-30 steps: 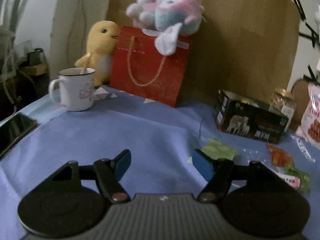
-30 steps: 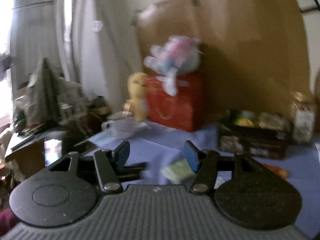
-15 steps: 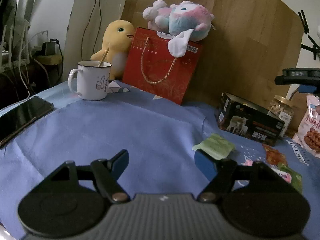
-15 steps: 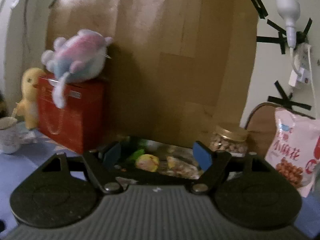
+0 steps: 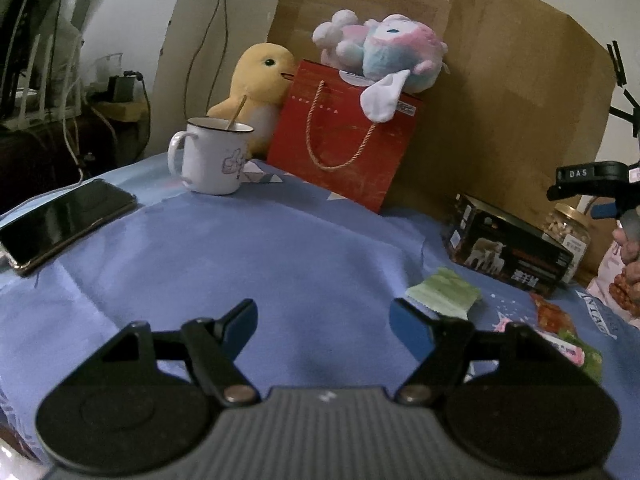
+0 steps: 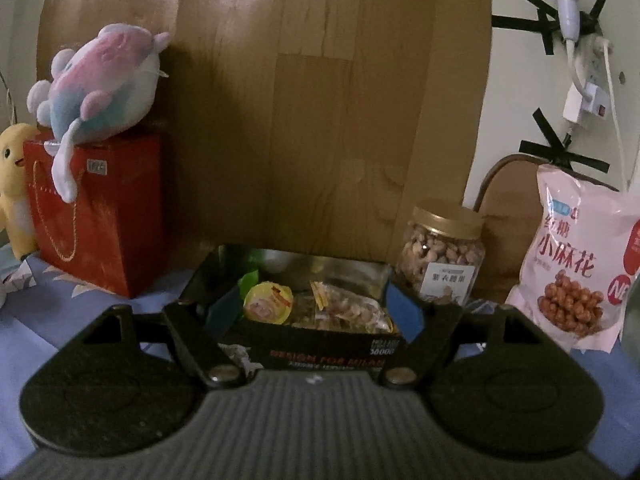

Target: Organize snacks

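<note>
Swinging my right hand-held gripper [image 6: 314,312] round from the green packet [image 5: 442,292], its jaws just widened, holding nothing, over the snack box [image 6: 308,320]. Left hand-held gripper [image 5: 324,322] gapes, unloaded; packets lie loose on the tabletop [image 5: 240,260].

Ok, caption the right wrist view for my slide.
Open right gripper poised over the black snack box, beside a nut jar.

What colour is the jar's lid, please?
Gold; the jar lid shows best in the right wrist view.
</note>
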Demonstrator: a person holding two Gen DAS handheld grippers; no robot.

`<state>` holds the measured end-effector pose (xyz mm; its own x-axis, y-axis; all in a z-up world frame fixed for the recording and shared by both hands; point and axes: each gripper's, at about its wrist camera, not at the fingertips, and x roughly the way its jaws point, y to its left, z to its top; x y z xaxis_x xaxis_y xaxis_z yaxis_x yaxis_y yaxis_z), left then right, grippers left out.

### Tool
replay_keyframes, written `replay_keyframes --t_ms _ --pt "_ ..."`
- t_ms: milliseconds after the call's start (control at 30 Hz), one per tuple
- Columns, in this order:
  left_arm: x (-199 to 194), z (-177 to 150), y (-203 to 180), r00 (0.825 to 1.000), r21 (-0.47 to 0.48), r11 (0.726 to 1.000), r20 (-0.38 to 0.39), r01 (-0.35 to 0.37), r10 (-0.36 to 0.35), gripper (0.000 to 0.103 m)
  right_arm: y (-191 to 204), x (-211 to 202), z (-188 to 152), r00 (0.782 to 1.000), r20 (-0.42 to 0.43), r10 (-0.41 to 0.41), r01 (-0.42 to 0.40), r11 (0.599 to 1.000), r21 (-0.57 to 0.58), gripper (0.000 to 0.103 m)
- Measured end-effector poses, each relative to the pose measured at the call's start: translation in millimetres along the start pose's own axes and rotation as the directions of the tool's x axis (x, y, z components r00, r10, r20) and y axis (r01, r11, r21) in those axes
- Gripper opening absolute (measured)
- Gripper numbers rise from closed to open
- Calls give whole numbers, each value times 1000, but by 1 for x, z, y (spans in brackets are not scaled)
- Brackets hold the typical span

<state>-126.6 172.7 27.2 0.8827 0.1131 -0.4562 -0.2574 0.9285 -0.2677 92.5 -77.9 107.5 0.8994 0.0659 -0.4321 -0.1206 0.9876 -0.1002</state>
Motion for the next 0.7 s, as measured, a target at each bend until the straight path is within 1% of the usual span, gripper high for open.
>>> replay_keyframes --t_ms 333,400,433,467,500,567,600,667,700 --pt "-1 -4 -3 1000 22 1000 -12 -10 10 75 -2 0 -1 999 -11 44 -44 999 9 82" --pt "-2 -5 -4 1000 35 999 -21 -19 20 75 -7 -11 -3 995 20 93 -94 995 21 82" --pt "-4 -6 -4 999 44 999 -23 -28 29 75 -11 -19 -7 990 41 136 -137 990 28 83" --pt "-6 -7 -4 999 53 998 -23 -40 41 75 -16 -27 -12 979 58 194 -196 980 40 84" --pt "-8 -8 -3 998 59 997 -24 -49 50 75 -23 -36 -19 961 68 267 -271 961 58 84" --pt "-12 -10 0 997 62 995 -22 -72 73 75 -37 -53 -37 909 73 411 -417 904 95 84" --pt "-12 -11 3 996 59 995 -23 -82 84 75 -44 -61 -49 873 72 482 -488 866 113 84" --pt "-13 -14 6 994 45 994 -33 -103 104 75 -55 -74 -72 814 90 574 -581 805 124 84" --pt "-11 -15 8 993 39 993 -45 -112 113 75 -58 -79 -80 798 103 593 -602 790 114 84"
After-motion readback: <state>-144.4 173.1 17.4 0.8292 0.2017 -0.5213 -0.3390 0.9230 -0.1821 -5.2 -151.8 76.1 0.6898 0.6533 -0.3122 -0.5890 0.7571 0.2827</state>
